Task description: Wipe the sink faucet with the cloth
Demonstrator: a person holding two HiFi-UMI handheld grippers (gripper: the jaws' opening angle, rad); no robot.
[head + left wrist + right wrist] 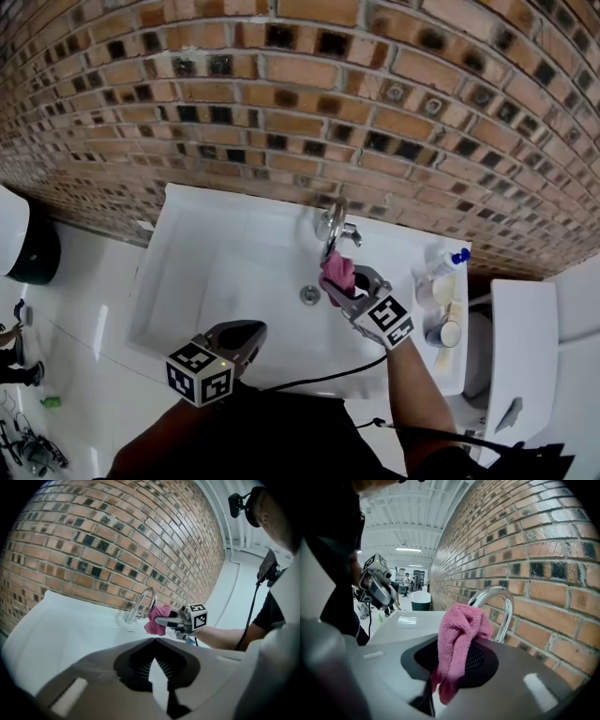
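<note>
Cloth (458, 637): pink, nubbly weave, clamped between the jaws of my right claw (340, 283). A bunched wad stands above the jaws and a tail hangs below them.

Nearest my body: left claw (253, 330), held low over the front rim of the sink (178, 281). Its jaws are closed tip to tip and grip nothing. It is well apart from the faucet and points across the basin toward it.

Mid-basin: drain (309, 294), just left of the right claw. My right forearm reaches in from the lower right, with the marker cube facing up.

At the back of the basin: faucet (332, 223), chrome, with a gooseneck spout arching forward and down. The cloth wad sits at the spout's outlet end. From the left gripper view it overlaps the tip of the spout and seems to press on it, but I cannot confirm contact, since the right gripper view shows the spout just behind the wad.

Right deck of the sink: a bottle with a blue cap (444, 263), lying beside a few small containers I cannot identify.

Farthest: brick wall (281, 94), red-brown with dark headers, directly behind the faucet.
</note>
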